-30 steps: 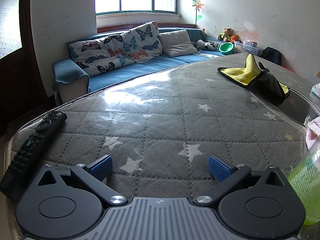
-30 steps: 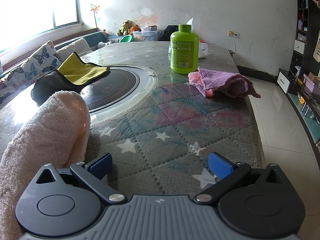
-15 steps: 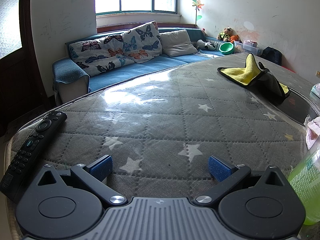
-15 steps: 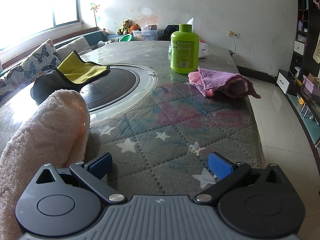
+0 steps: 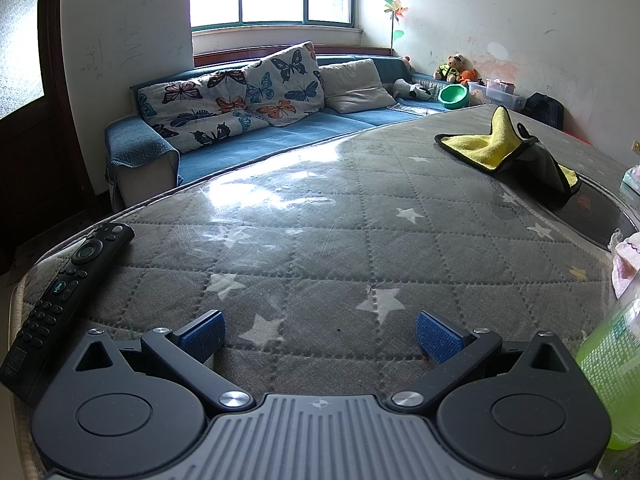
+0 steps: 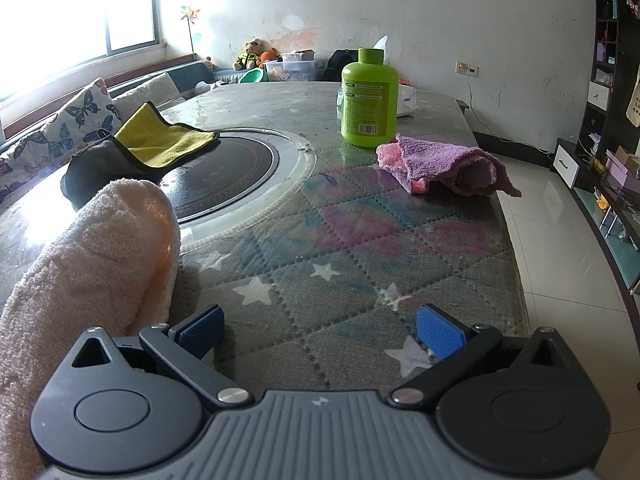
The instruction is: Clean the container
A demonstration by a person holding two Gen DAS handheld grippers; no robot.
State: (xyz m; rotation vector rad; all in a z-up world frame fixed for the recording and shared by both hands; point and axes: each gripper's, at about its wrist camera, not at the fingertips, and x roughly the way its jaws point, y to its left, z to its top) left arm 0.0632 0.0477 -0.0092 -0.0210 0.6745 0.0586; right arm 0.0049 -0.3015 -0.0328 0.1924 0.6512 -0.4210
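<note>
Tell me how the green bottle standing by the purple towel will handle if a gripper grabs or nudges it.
The green bottle looks like rigid, smooth plastic, so it could slip in a light grip. It stands upright, tall and round, so a high push would probably tip it, and then it may roll. How full it is cannot be seen.

We see a glossy clear sheet over the table's [image 6: 360, 240] quilted cloth. The bottle [image 6: 369, 98] is smooth plastic; the towels [image 6: 444, 164] look fluffy.
</note>
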